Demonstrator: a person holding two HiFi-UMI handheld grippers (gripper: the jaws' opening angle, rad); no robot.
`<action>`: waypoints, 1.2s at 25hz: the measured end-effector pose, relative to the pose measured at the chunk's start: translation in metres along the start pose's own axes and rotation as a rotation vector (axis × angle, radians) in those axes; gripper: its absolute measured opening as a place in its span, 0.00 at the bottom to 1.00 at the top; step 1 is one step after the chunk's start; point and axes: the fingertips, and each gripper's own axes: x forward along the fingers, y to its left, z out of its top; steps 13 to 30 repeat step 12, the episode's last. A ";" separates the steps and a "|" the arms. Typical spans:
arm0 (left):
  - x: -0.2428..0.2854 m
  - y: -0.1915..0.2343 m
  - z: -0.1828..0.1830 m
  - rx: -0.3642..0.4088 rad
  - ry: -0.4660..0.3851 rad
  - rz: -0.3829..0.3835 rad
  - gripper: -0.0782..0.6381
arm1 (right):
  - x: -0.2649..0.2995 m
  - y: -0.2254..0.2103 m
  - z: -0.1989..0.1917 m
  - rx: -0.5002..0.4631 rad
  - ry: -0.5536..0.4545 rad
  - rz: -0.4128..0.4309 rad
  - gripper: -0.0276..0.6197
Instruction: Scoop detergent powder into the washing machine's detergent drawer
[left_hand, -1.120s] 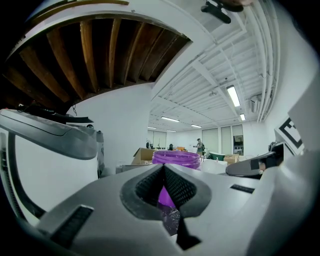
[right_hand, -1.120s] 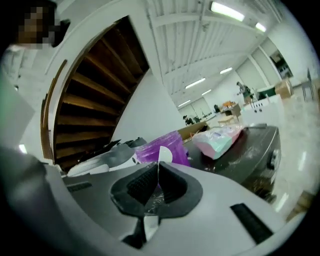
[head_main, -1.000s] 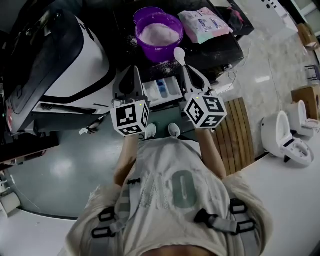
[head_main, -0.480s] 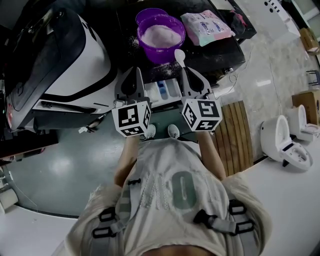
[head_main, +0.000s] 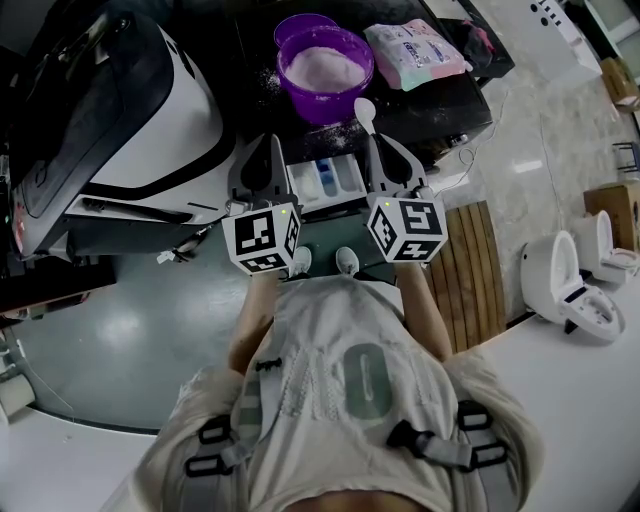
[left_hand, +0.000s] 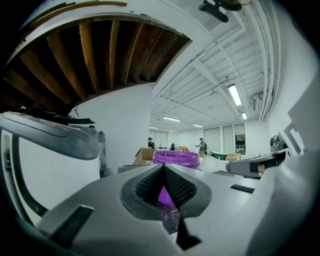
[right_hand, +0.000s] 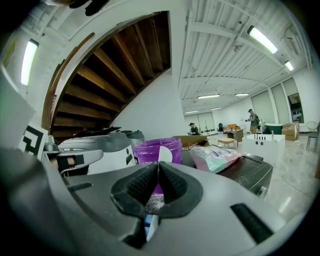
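Gripping the spoon (head_main: 363, 109) by its handle, the right gripper (head_main: 372, 140) holds something likely light and stiff; the left gripper (head_main: 267, 142) is closed, empty.

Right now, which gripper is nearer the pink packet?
Right. In the head view, the right gripper, holding the spoon, sits below-left of the packet; the left gripper is farther left.

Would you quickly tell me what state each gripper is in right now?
Left gripper: closed, holding nothing.
Right gripper: closed on the handle of a white plastic scoop.
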 end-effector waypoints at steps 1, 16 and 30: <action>0.000 0.000 0.000 0.000 0.001 0.000 0.14 | 0.000 0.000 0.000 0.000 0.000 0.000 0.06; 0.000 0.007 0.000 0.004 0.007 0.006 0.14 | 0.000 0.000 -0.002 0.002 0.005 -0.013 0.06; 0.000 0.007 0.000 0.004 0.007 0.006 0.14 | 0.000 0.000 -0.002 0.002 0.005 -0.013 0.06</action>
